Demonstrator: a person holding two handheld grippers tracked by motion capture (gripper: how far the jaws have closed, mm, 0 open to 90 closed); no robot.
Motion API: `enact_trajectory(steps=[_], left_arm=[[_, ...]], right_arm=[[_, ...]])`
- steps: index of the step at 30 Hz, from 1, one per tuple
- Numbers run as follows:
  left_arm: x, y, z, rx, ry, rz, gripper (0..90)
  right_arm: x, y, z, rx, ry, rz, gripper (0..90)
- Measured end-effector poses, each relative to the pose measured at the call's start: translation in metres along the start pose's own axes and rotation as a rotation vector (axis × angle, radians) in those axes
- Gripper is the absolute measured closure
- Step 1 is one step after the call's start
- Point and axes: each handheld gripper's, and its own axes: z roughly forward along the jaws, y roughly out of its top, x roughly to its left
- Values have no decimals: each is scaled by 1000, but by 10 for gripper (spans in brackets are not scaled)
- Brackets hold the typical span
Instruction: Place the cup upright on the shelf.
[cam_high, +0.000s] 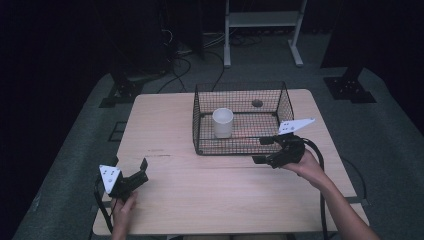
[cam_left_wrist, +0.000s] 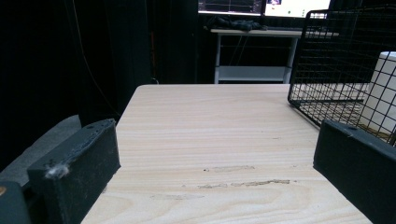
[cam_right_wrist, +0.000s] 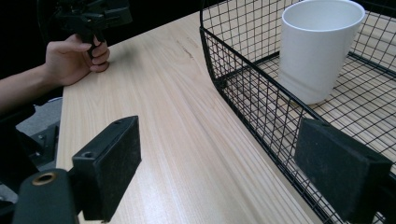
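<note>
A black wire basket (cam_high: 240, 117) stands at the far middle of the light wooden table (cam_high: 165, 125), with a white cup (cam_high: 223, 122) upright inside it at the left. My right gripper (cam_high: 261, 150) is open at the basket's near right corner. In the right gripper view, the right gripper (cam_right_wrist: 224, 158) has the basket's (cam_right_wrist: 252, 107) near wall running between its jaws, with the cup (cam_right_wrist: 317, 46) beyond; nothing is gripped. My left gripper (cam_high: 132, 167) is open and empty near the table's front left. In the left gripper view, the left gripper (cam_left_wrist: 215, 154) faces bare wood, with the basket (cam_left_wrist: 336, 56) and cup (cam_left_wrist: 385, 88) at the right.
A white metal frame (cam_high: 262, 20) and cables lie on the floor beyond the table, with black stands (cam_high: 350, 87) at both far corners. A dark round hole (cam_high: 257, 103) marks the tabletop under the basket's back. Faint scuffs (cam_left_wrist: 243, 183) cross the wood. The other hand holds the left gripper (cam_right_wrist: 93, 16).
</note>
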Motion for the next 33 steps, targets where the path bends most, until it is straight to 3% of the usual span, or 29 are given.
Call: enact_trajectory(steps=[15,33], left_arm=[[0,0,0,1,1,0,0],[0,0,0,-1,0,1,0]], right_arm=[[7,-13,-8,-15,-11,2,138],[14,-32,-7,-18,-18,15,138]])
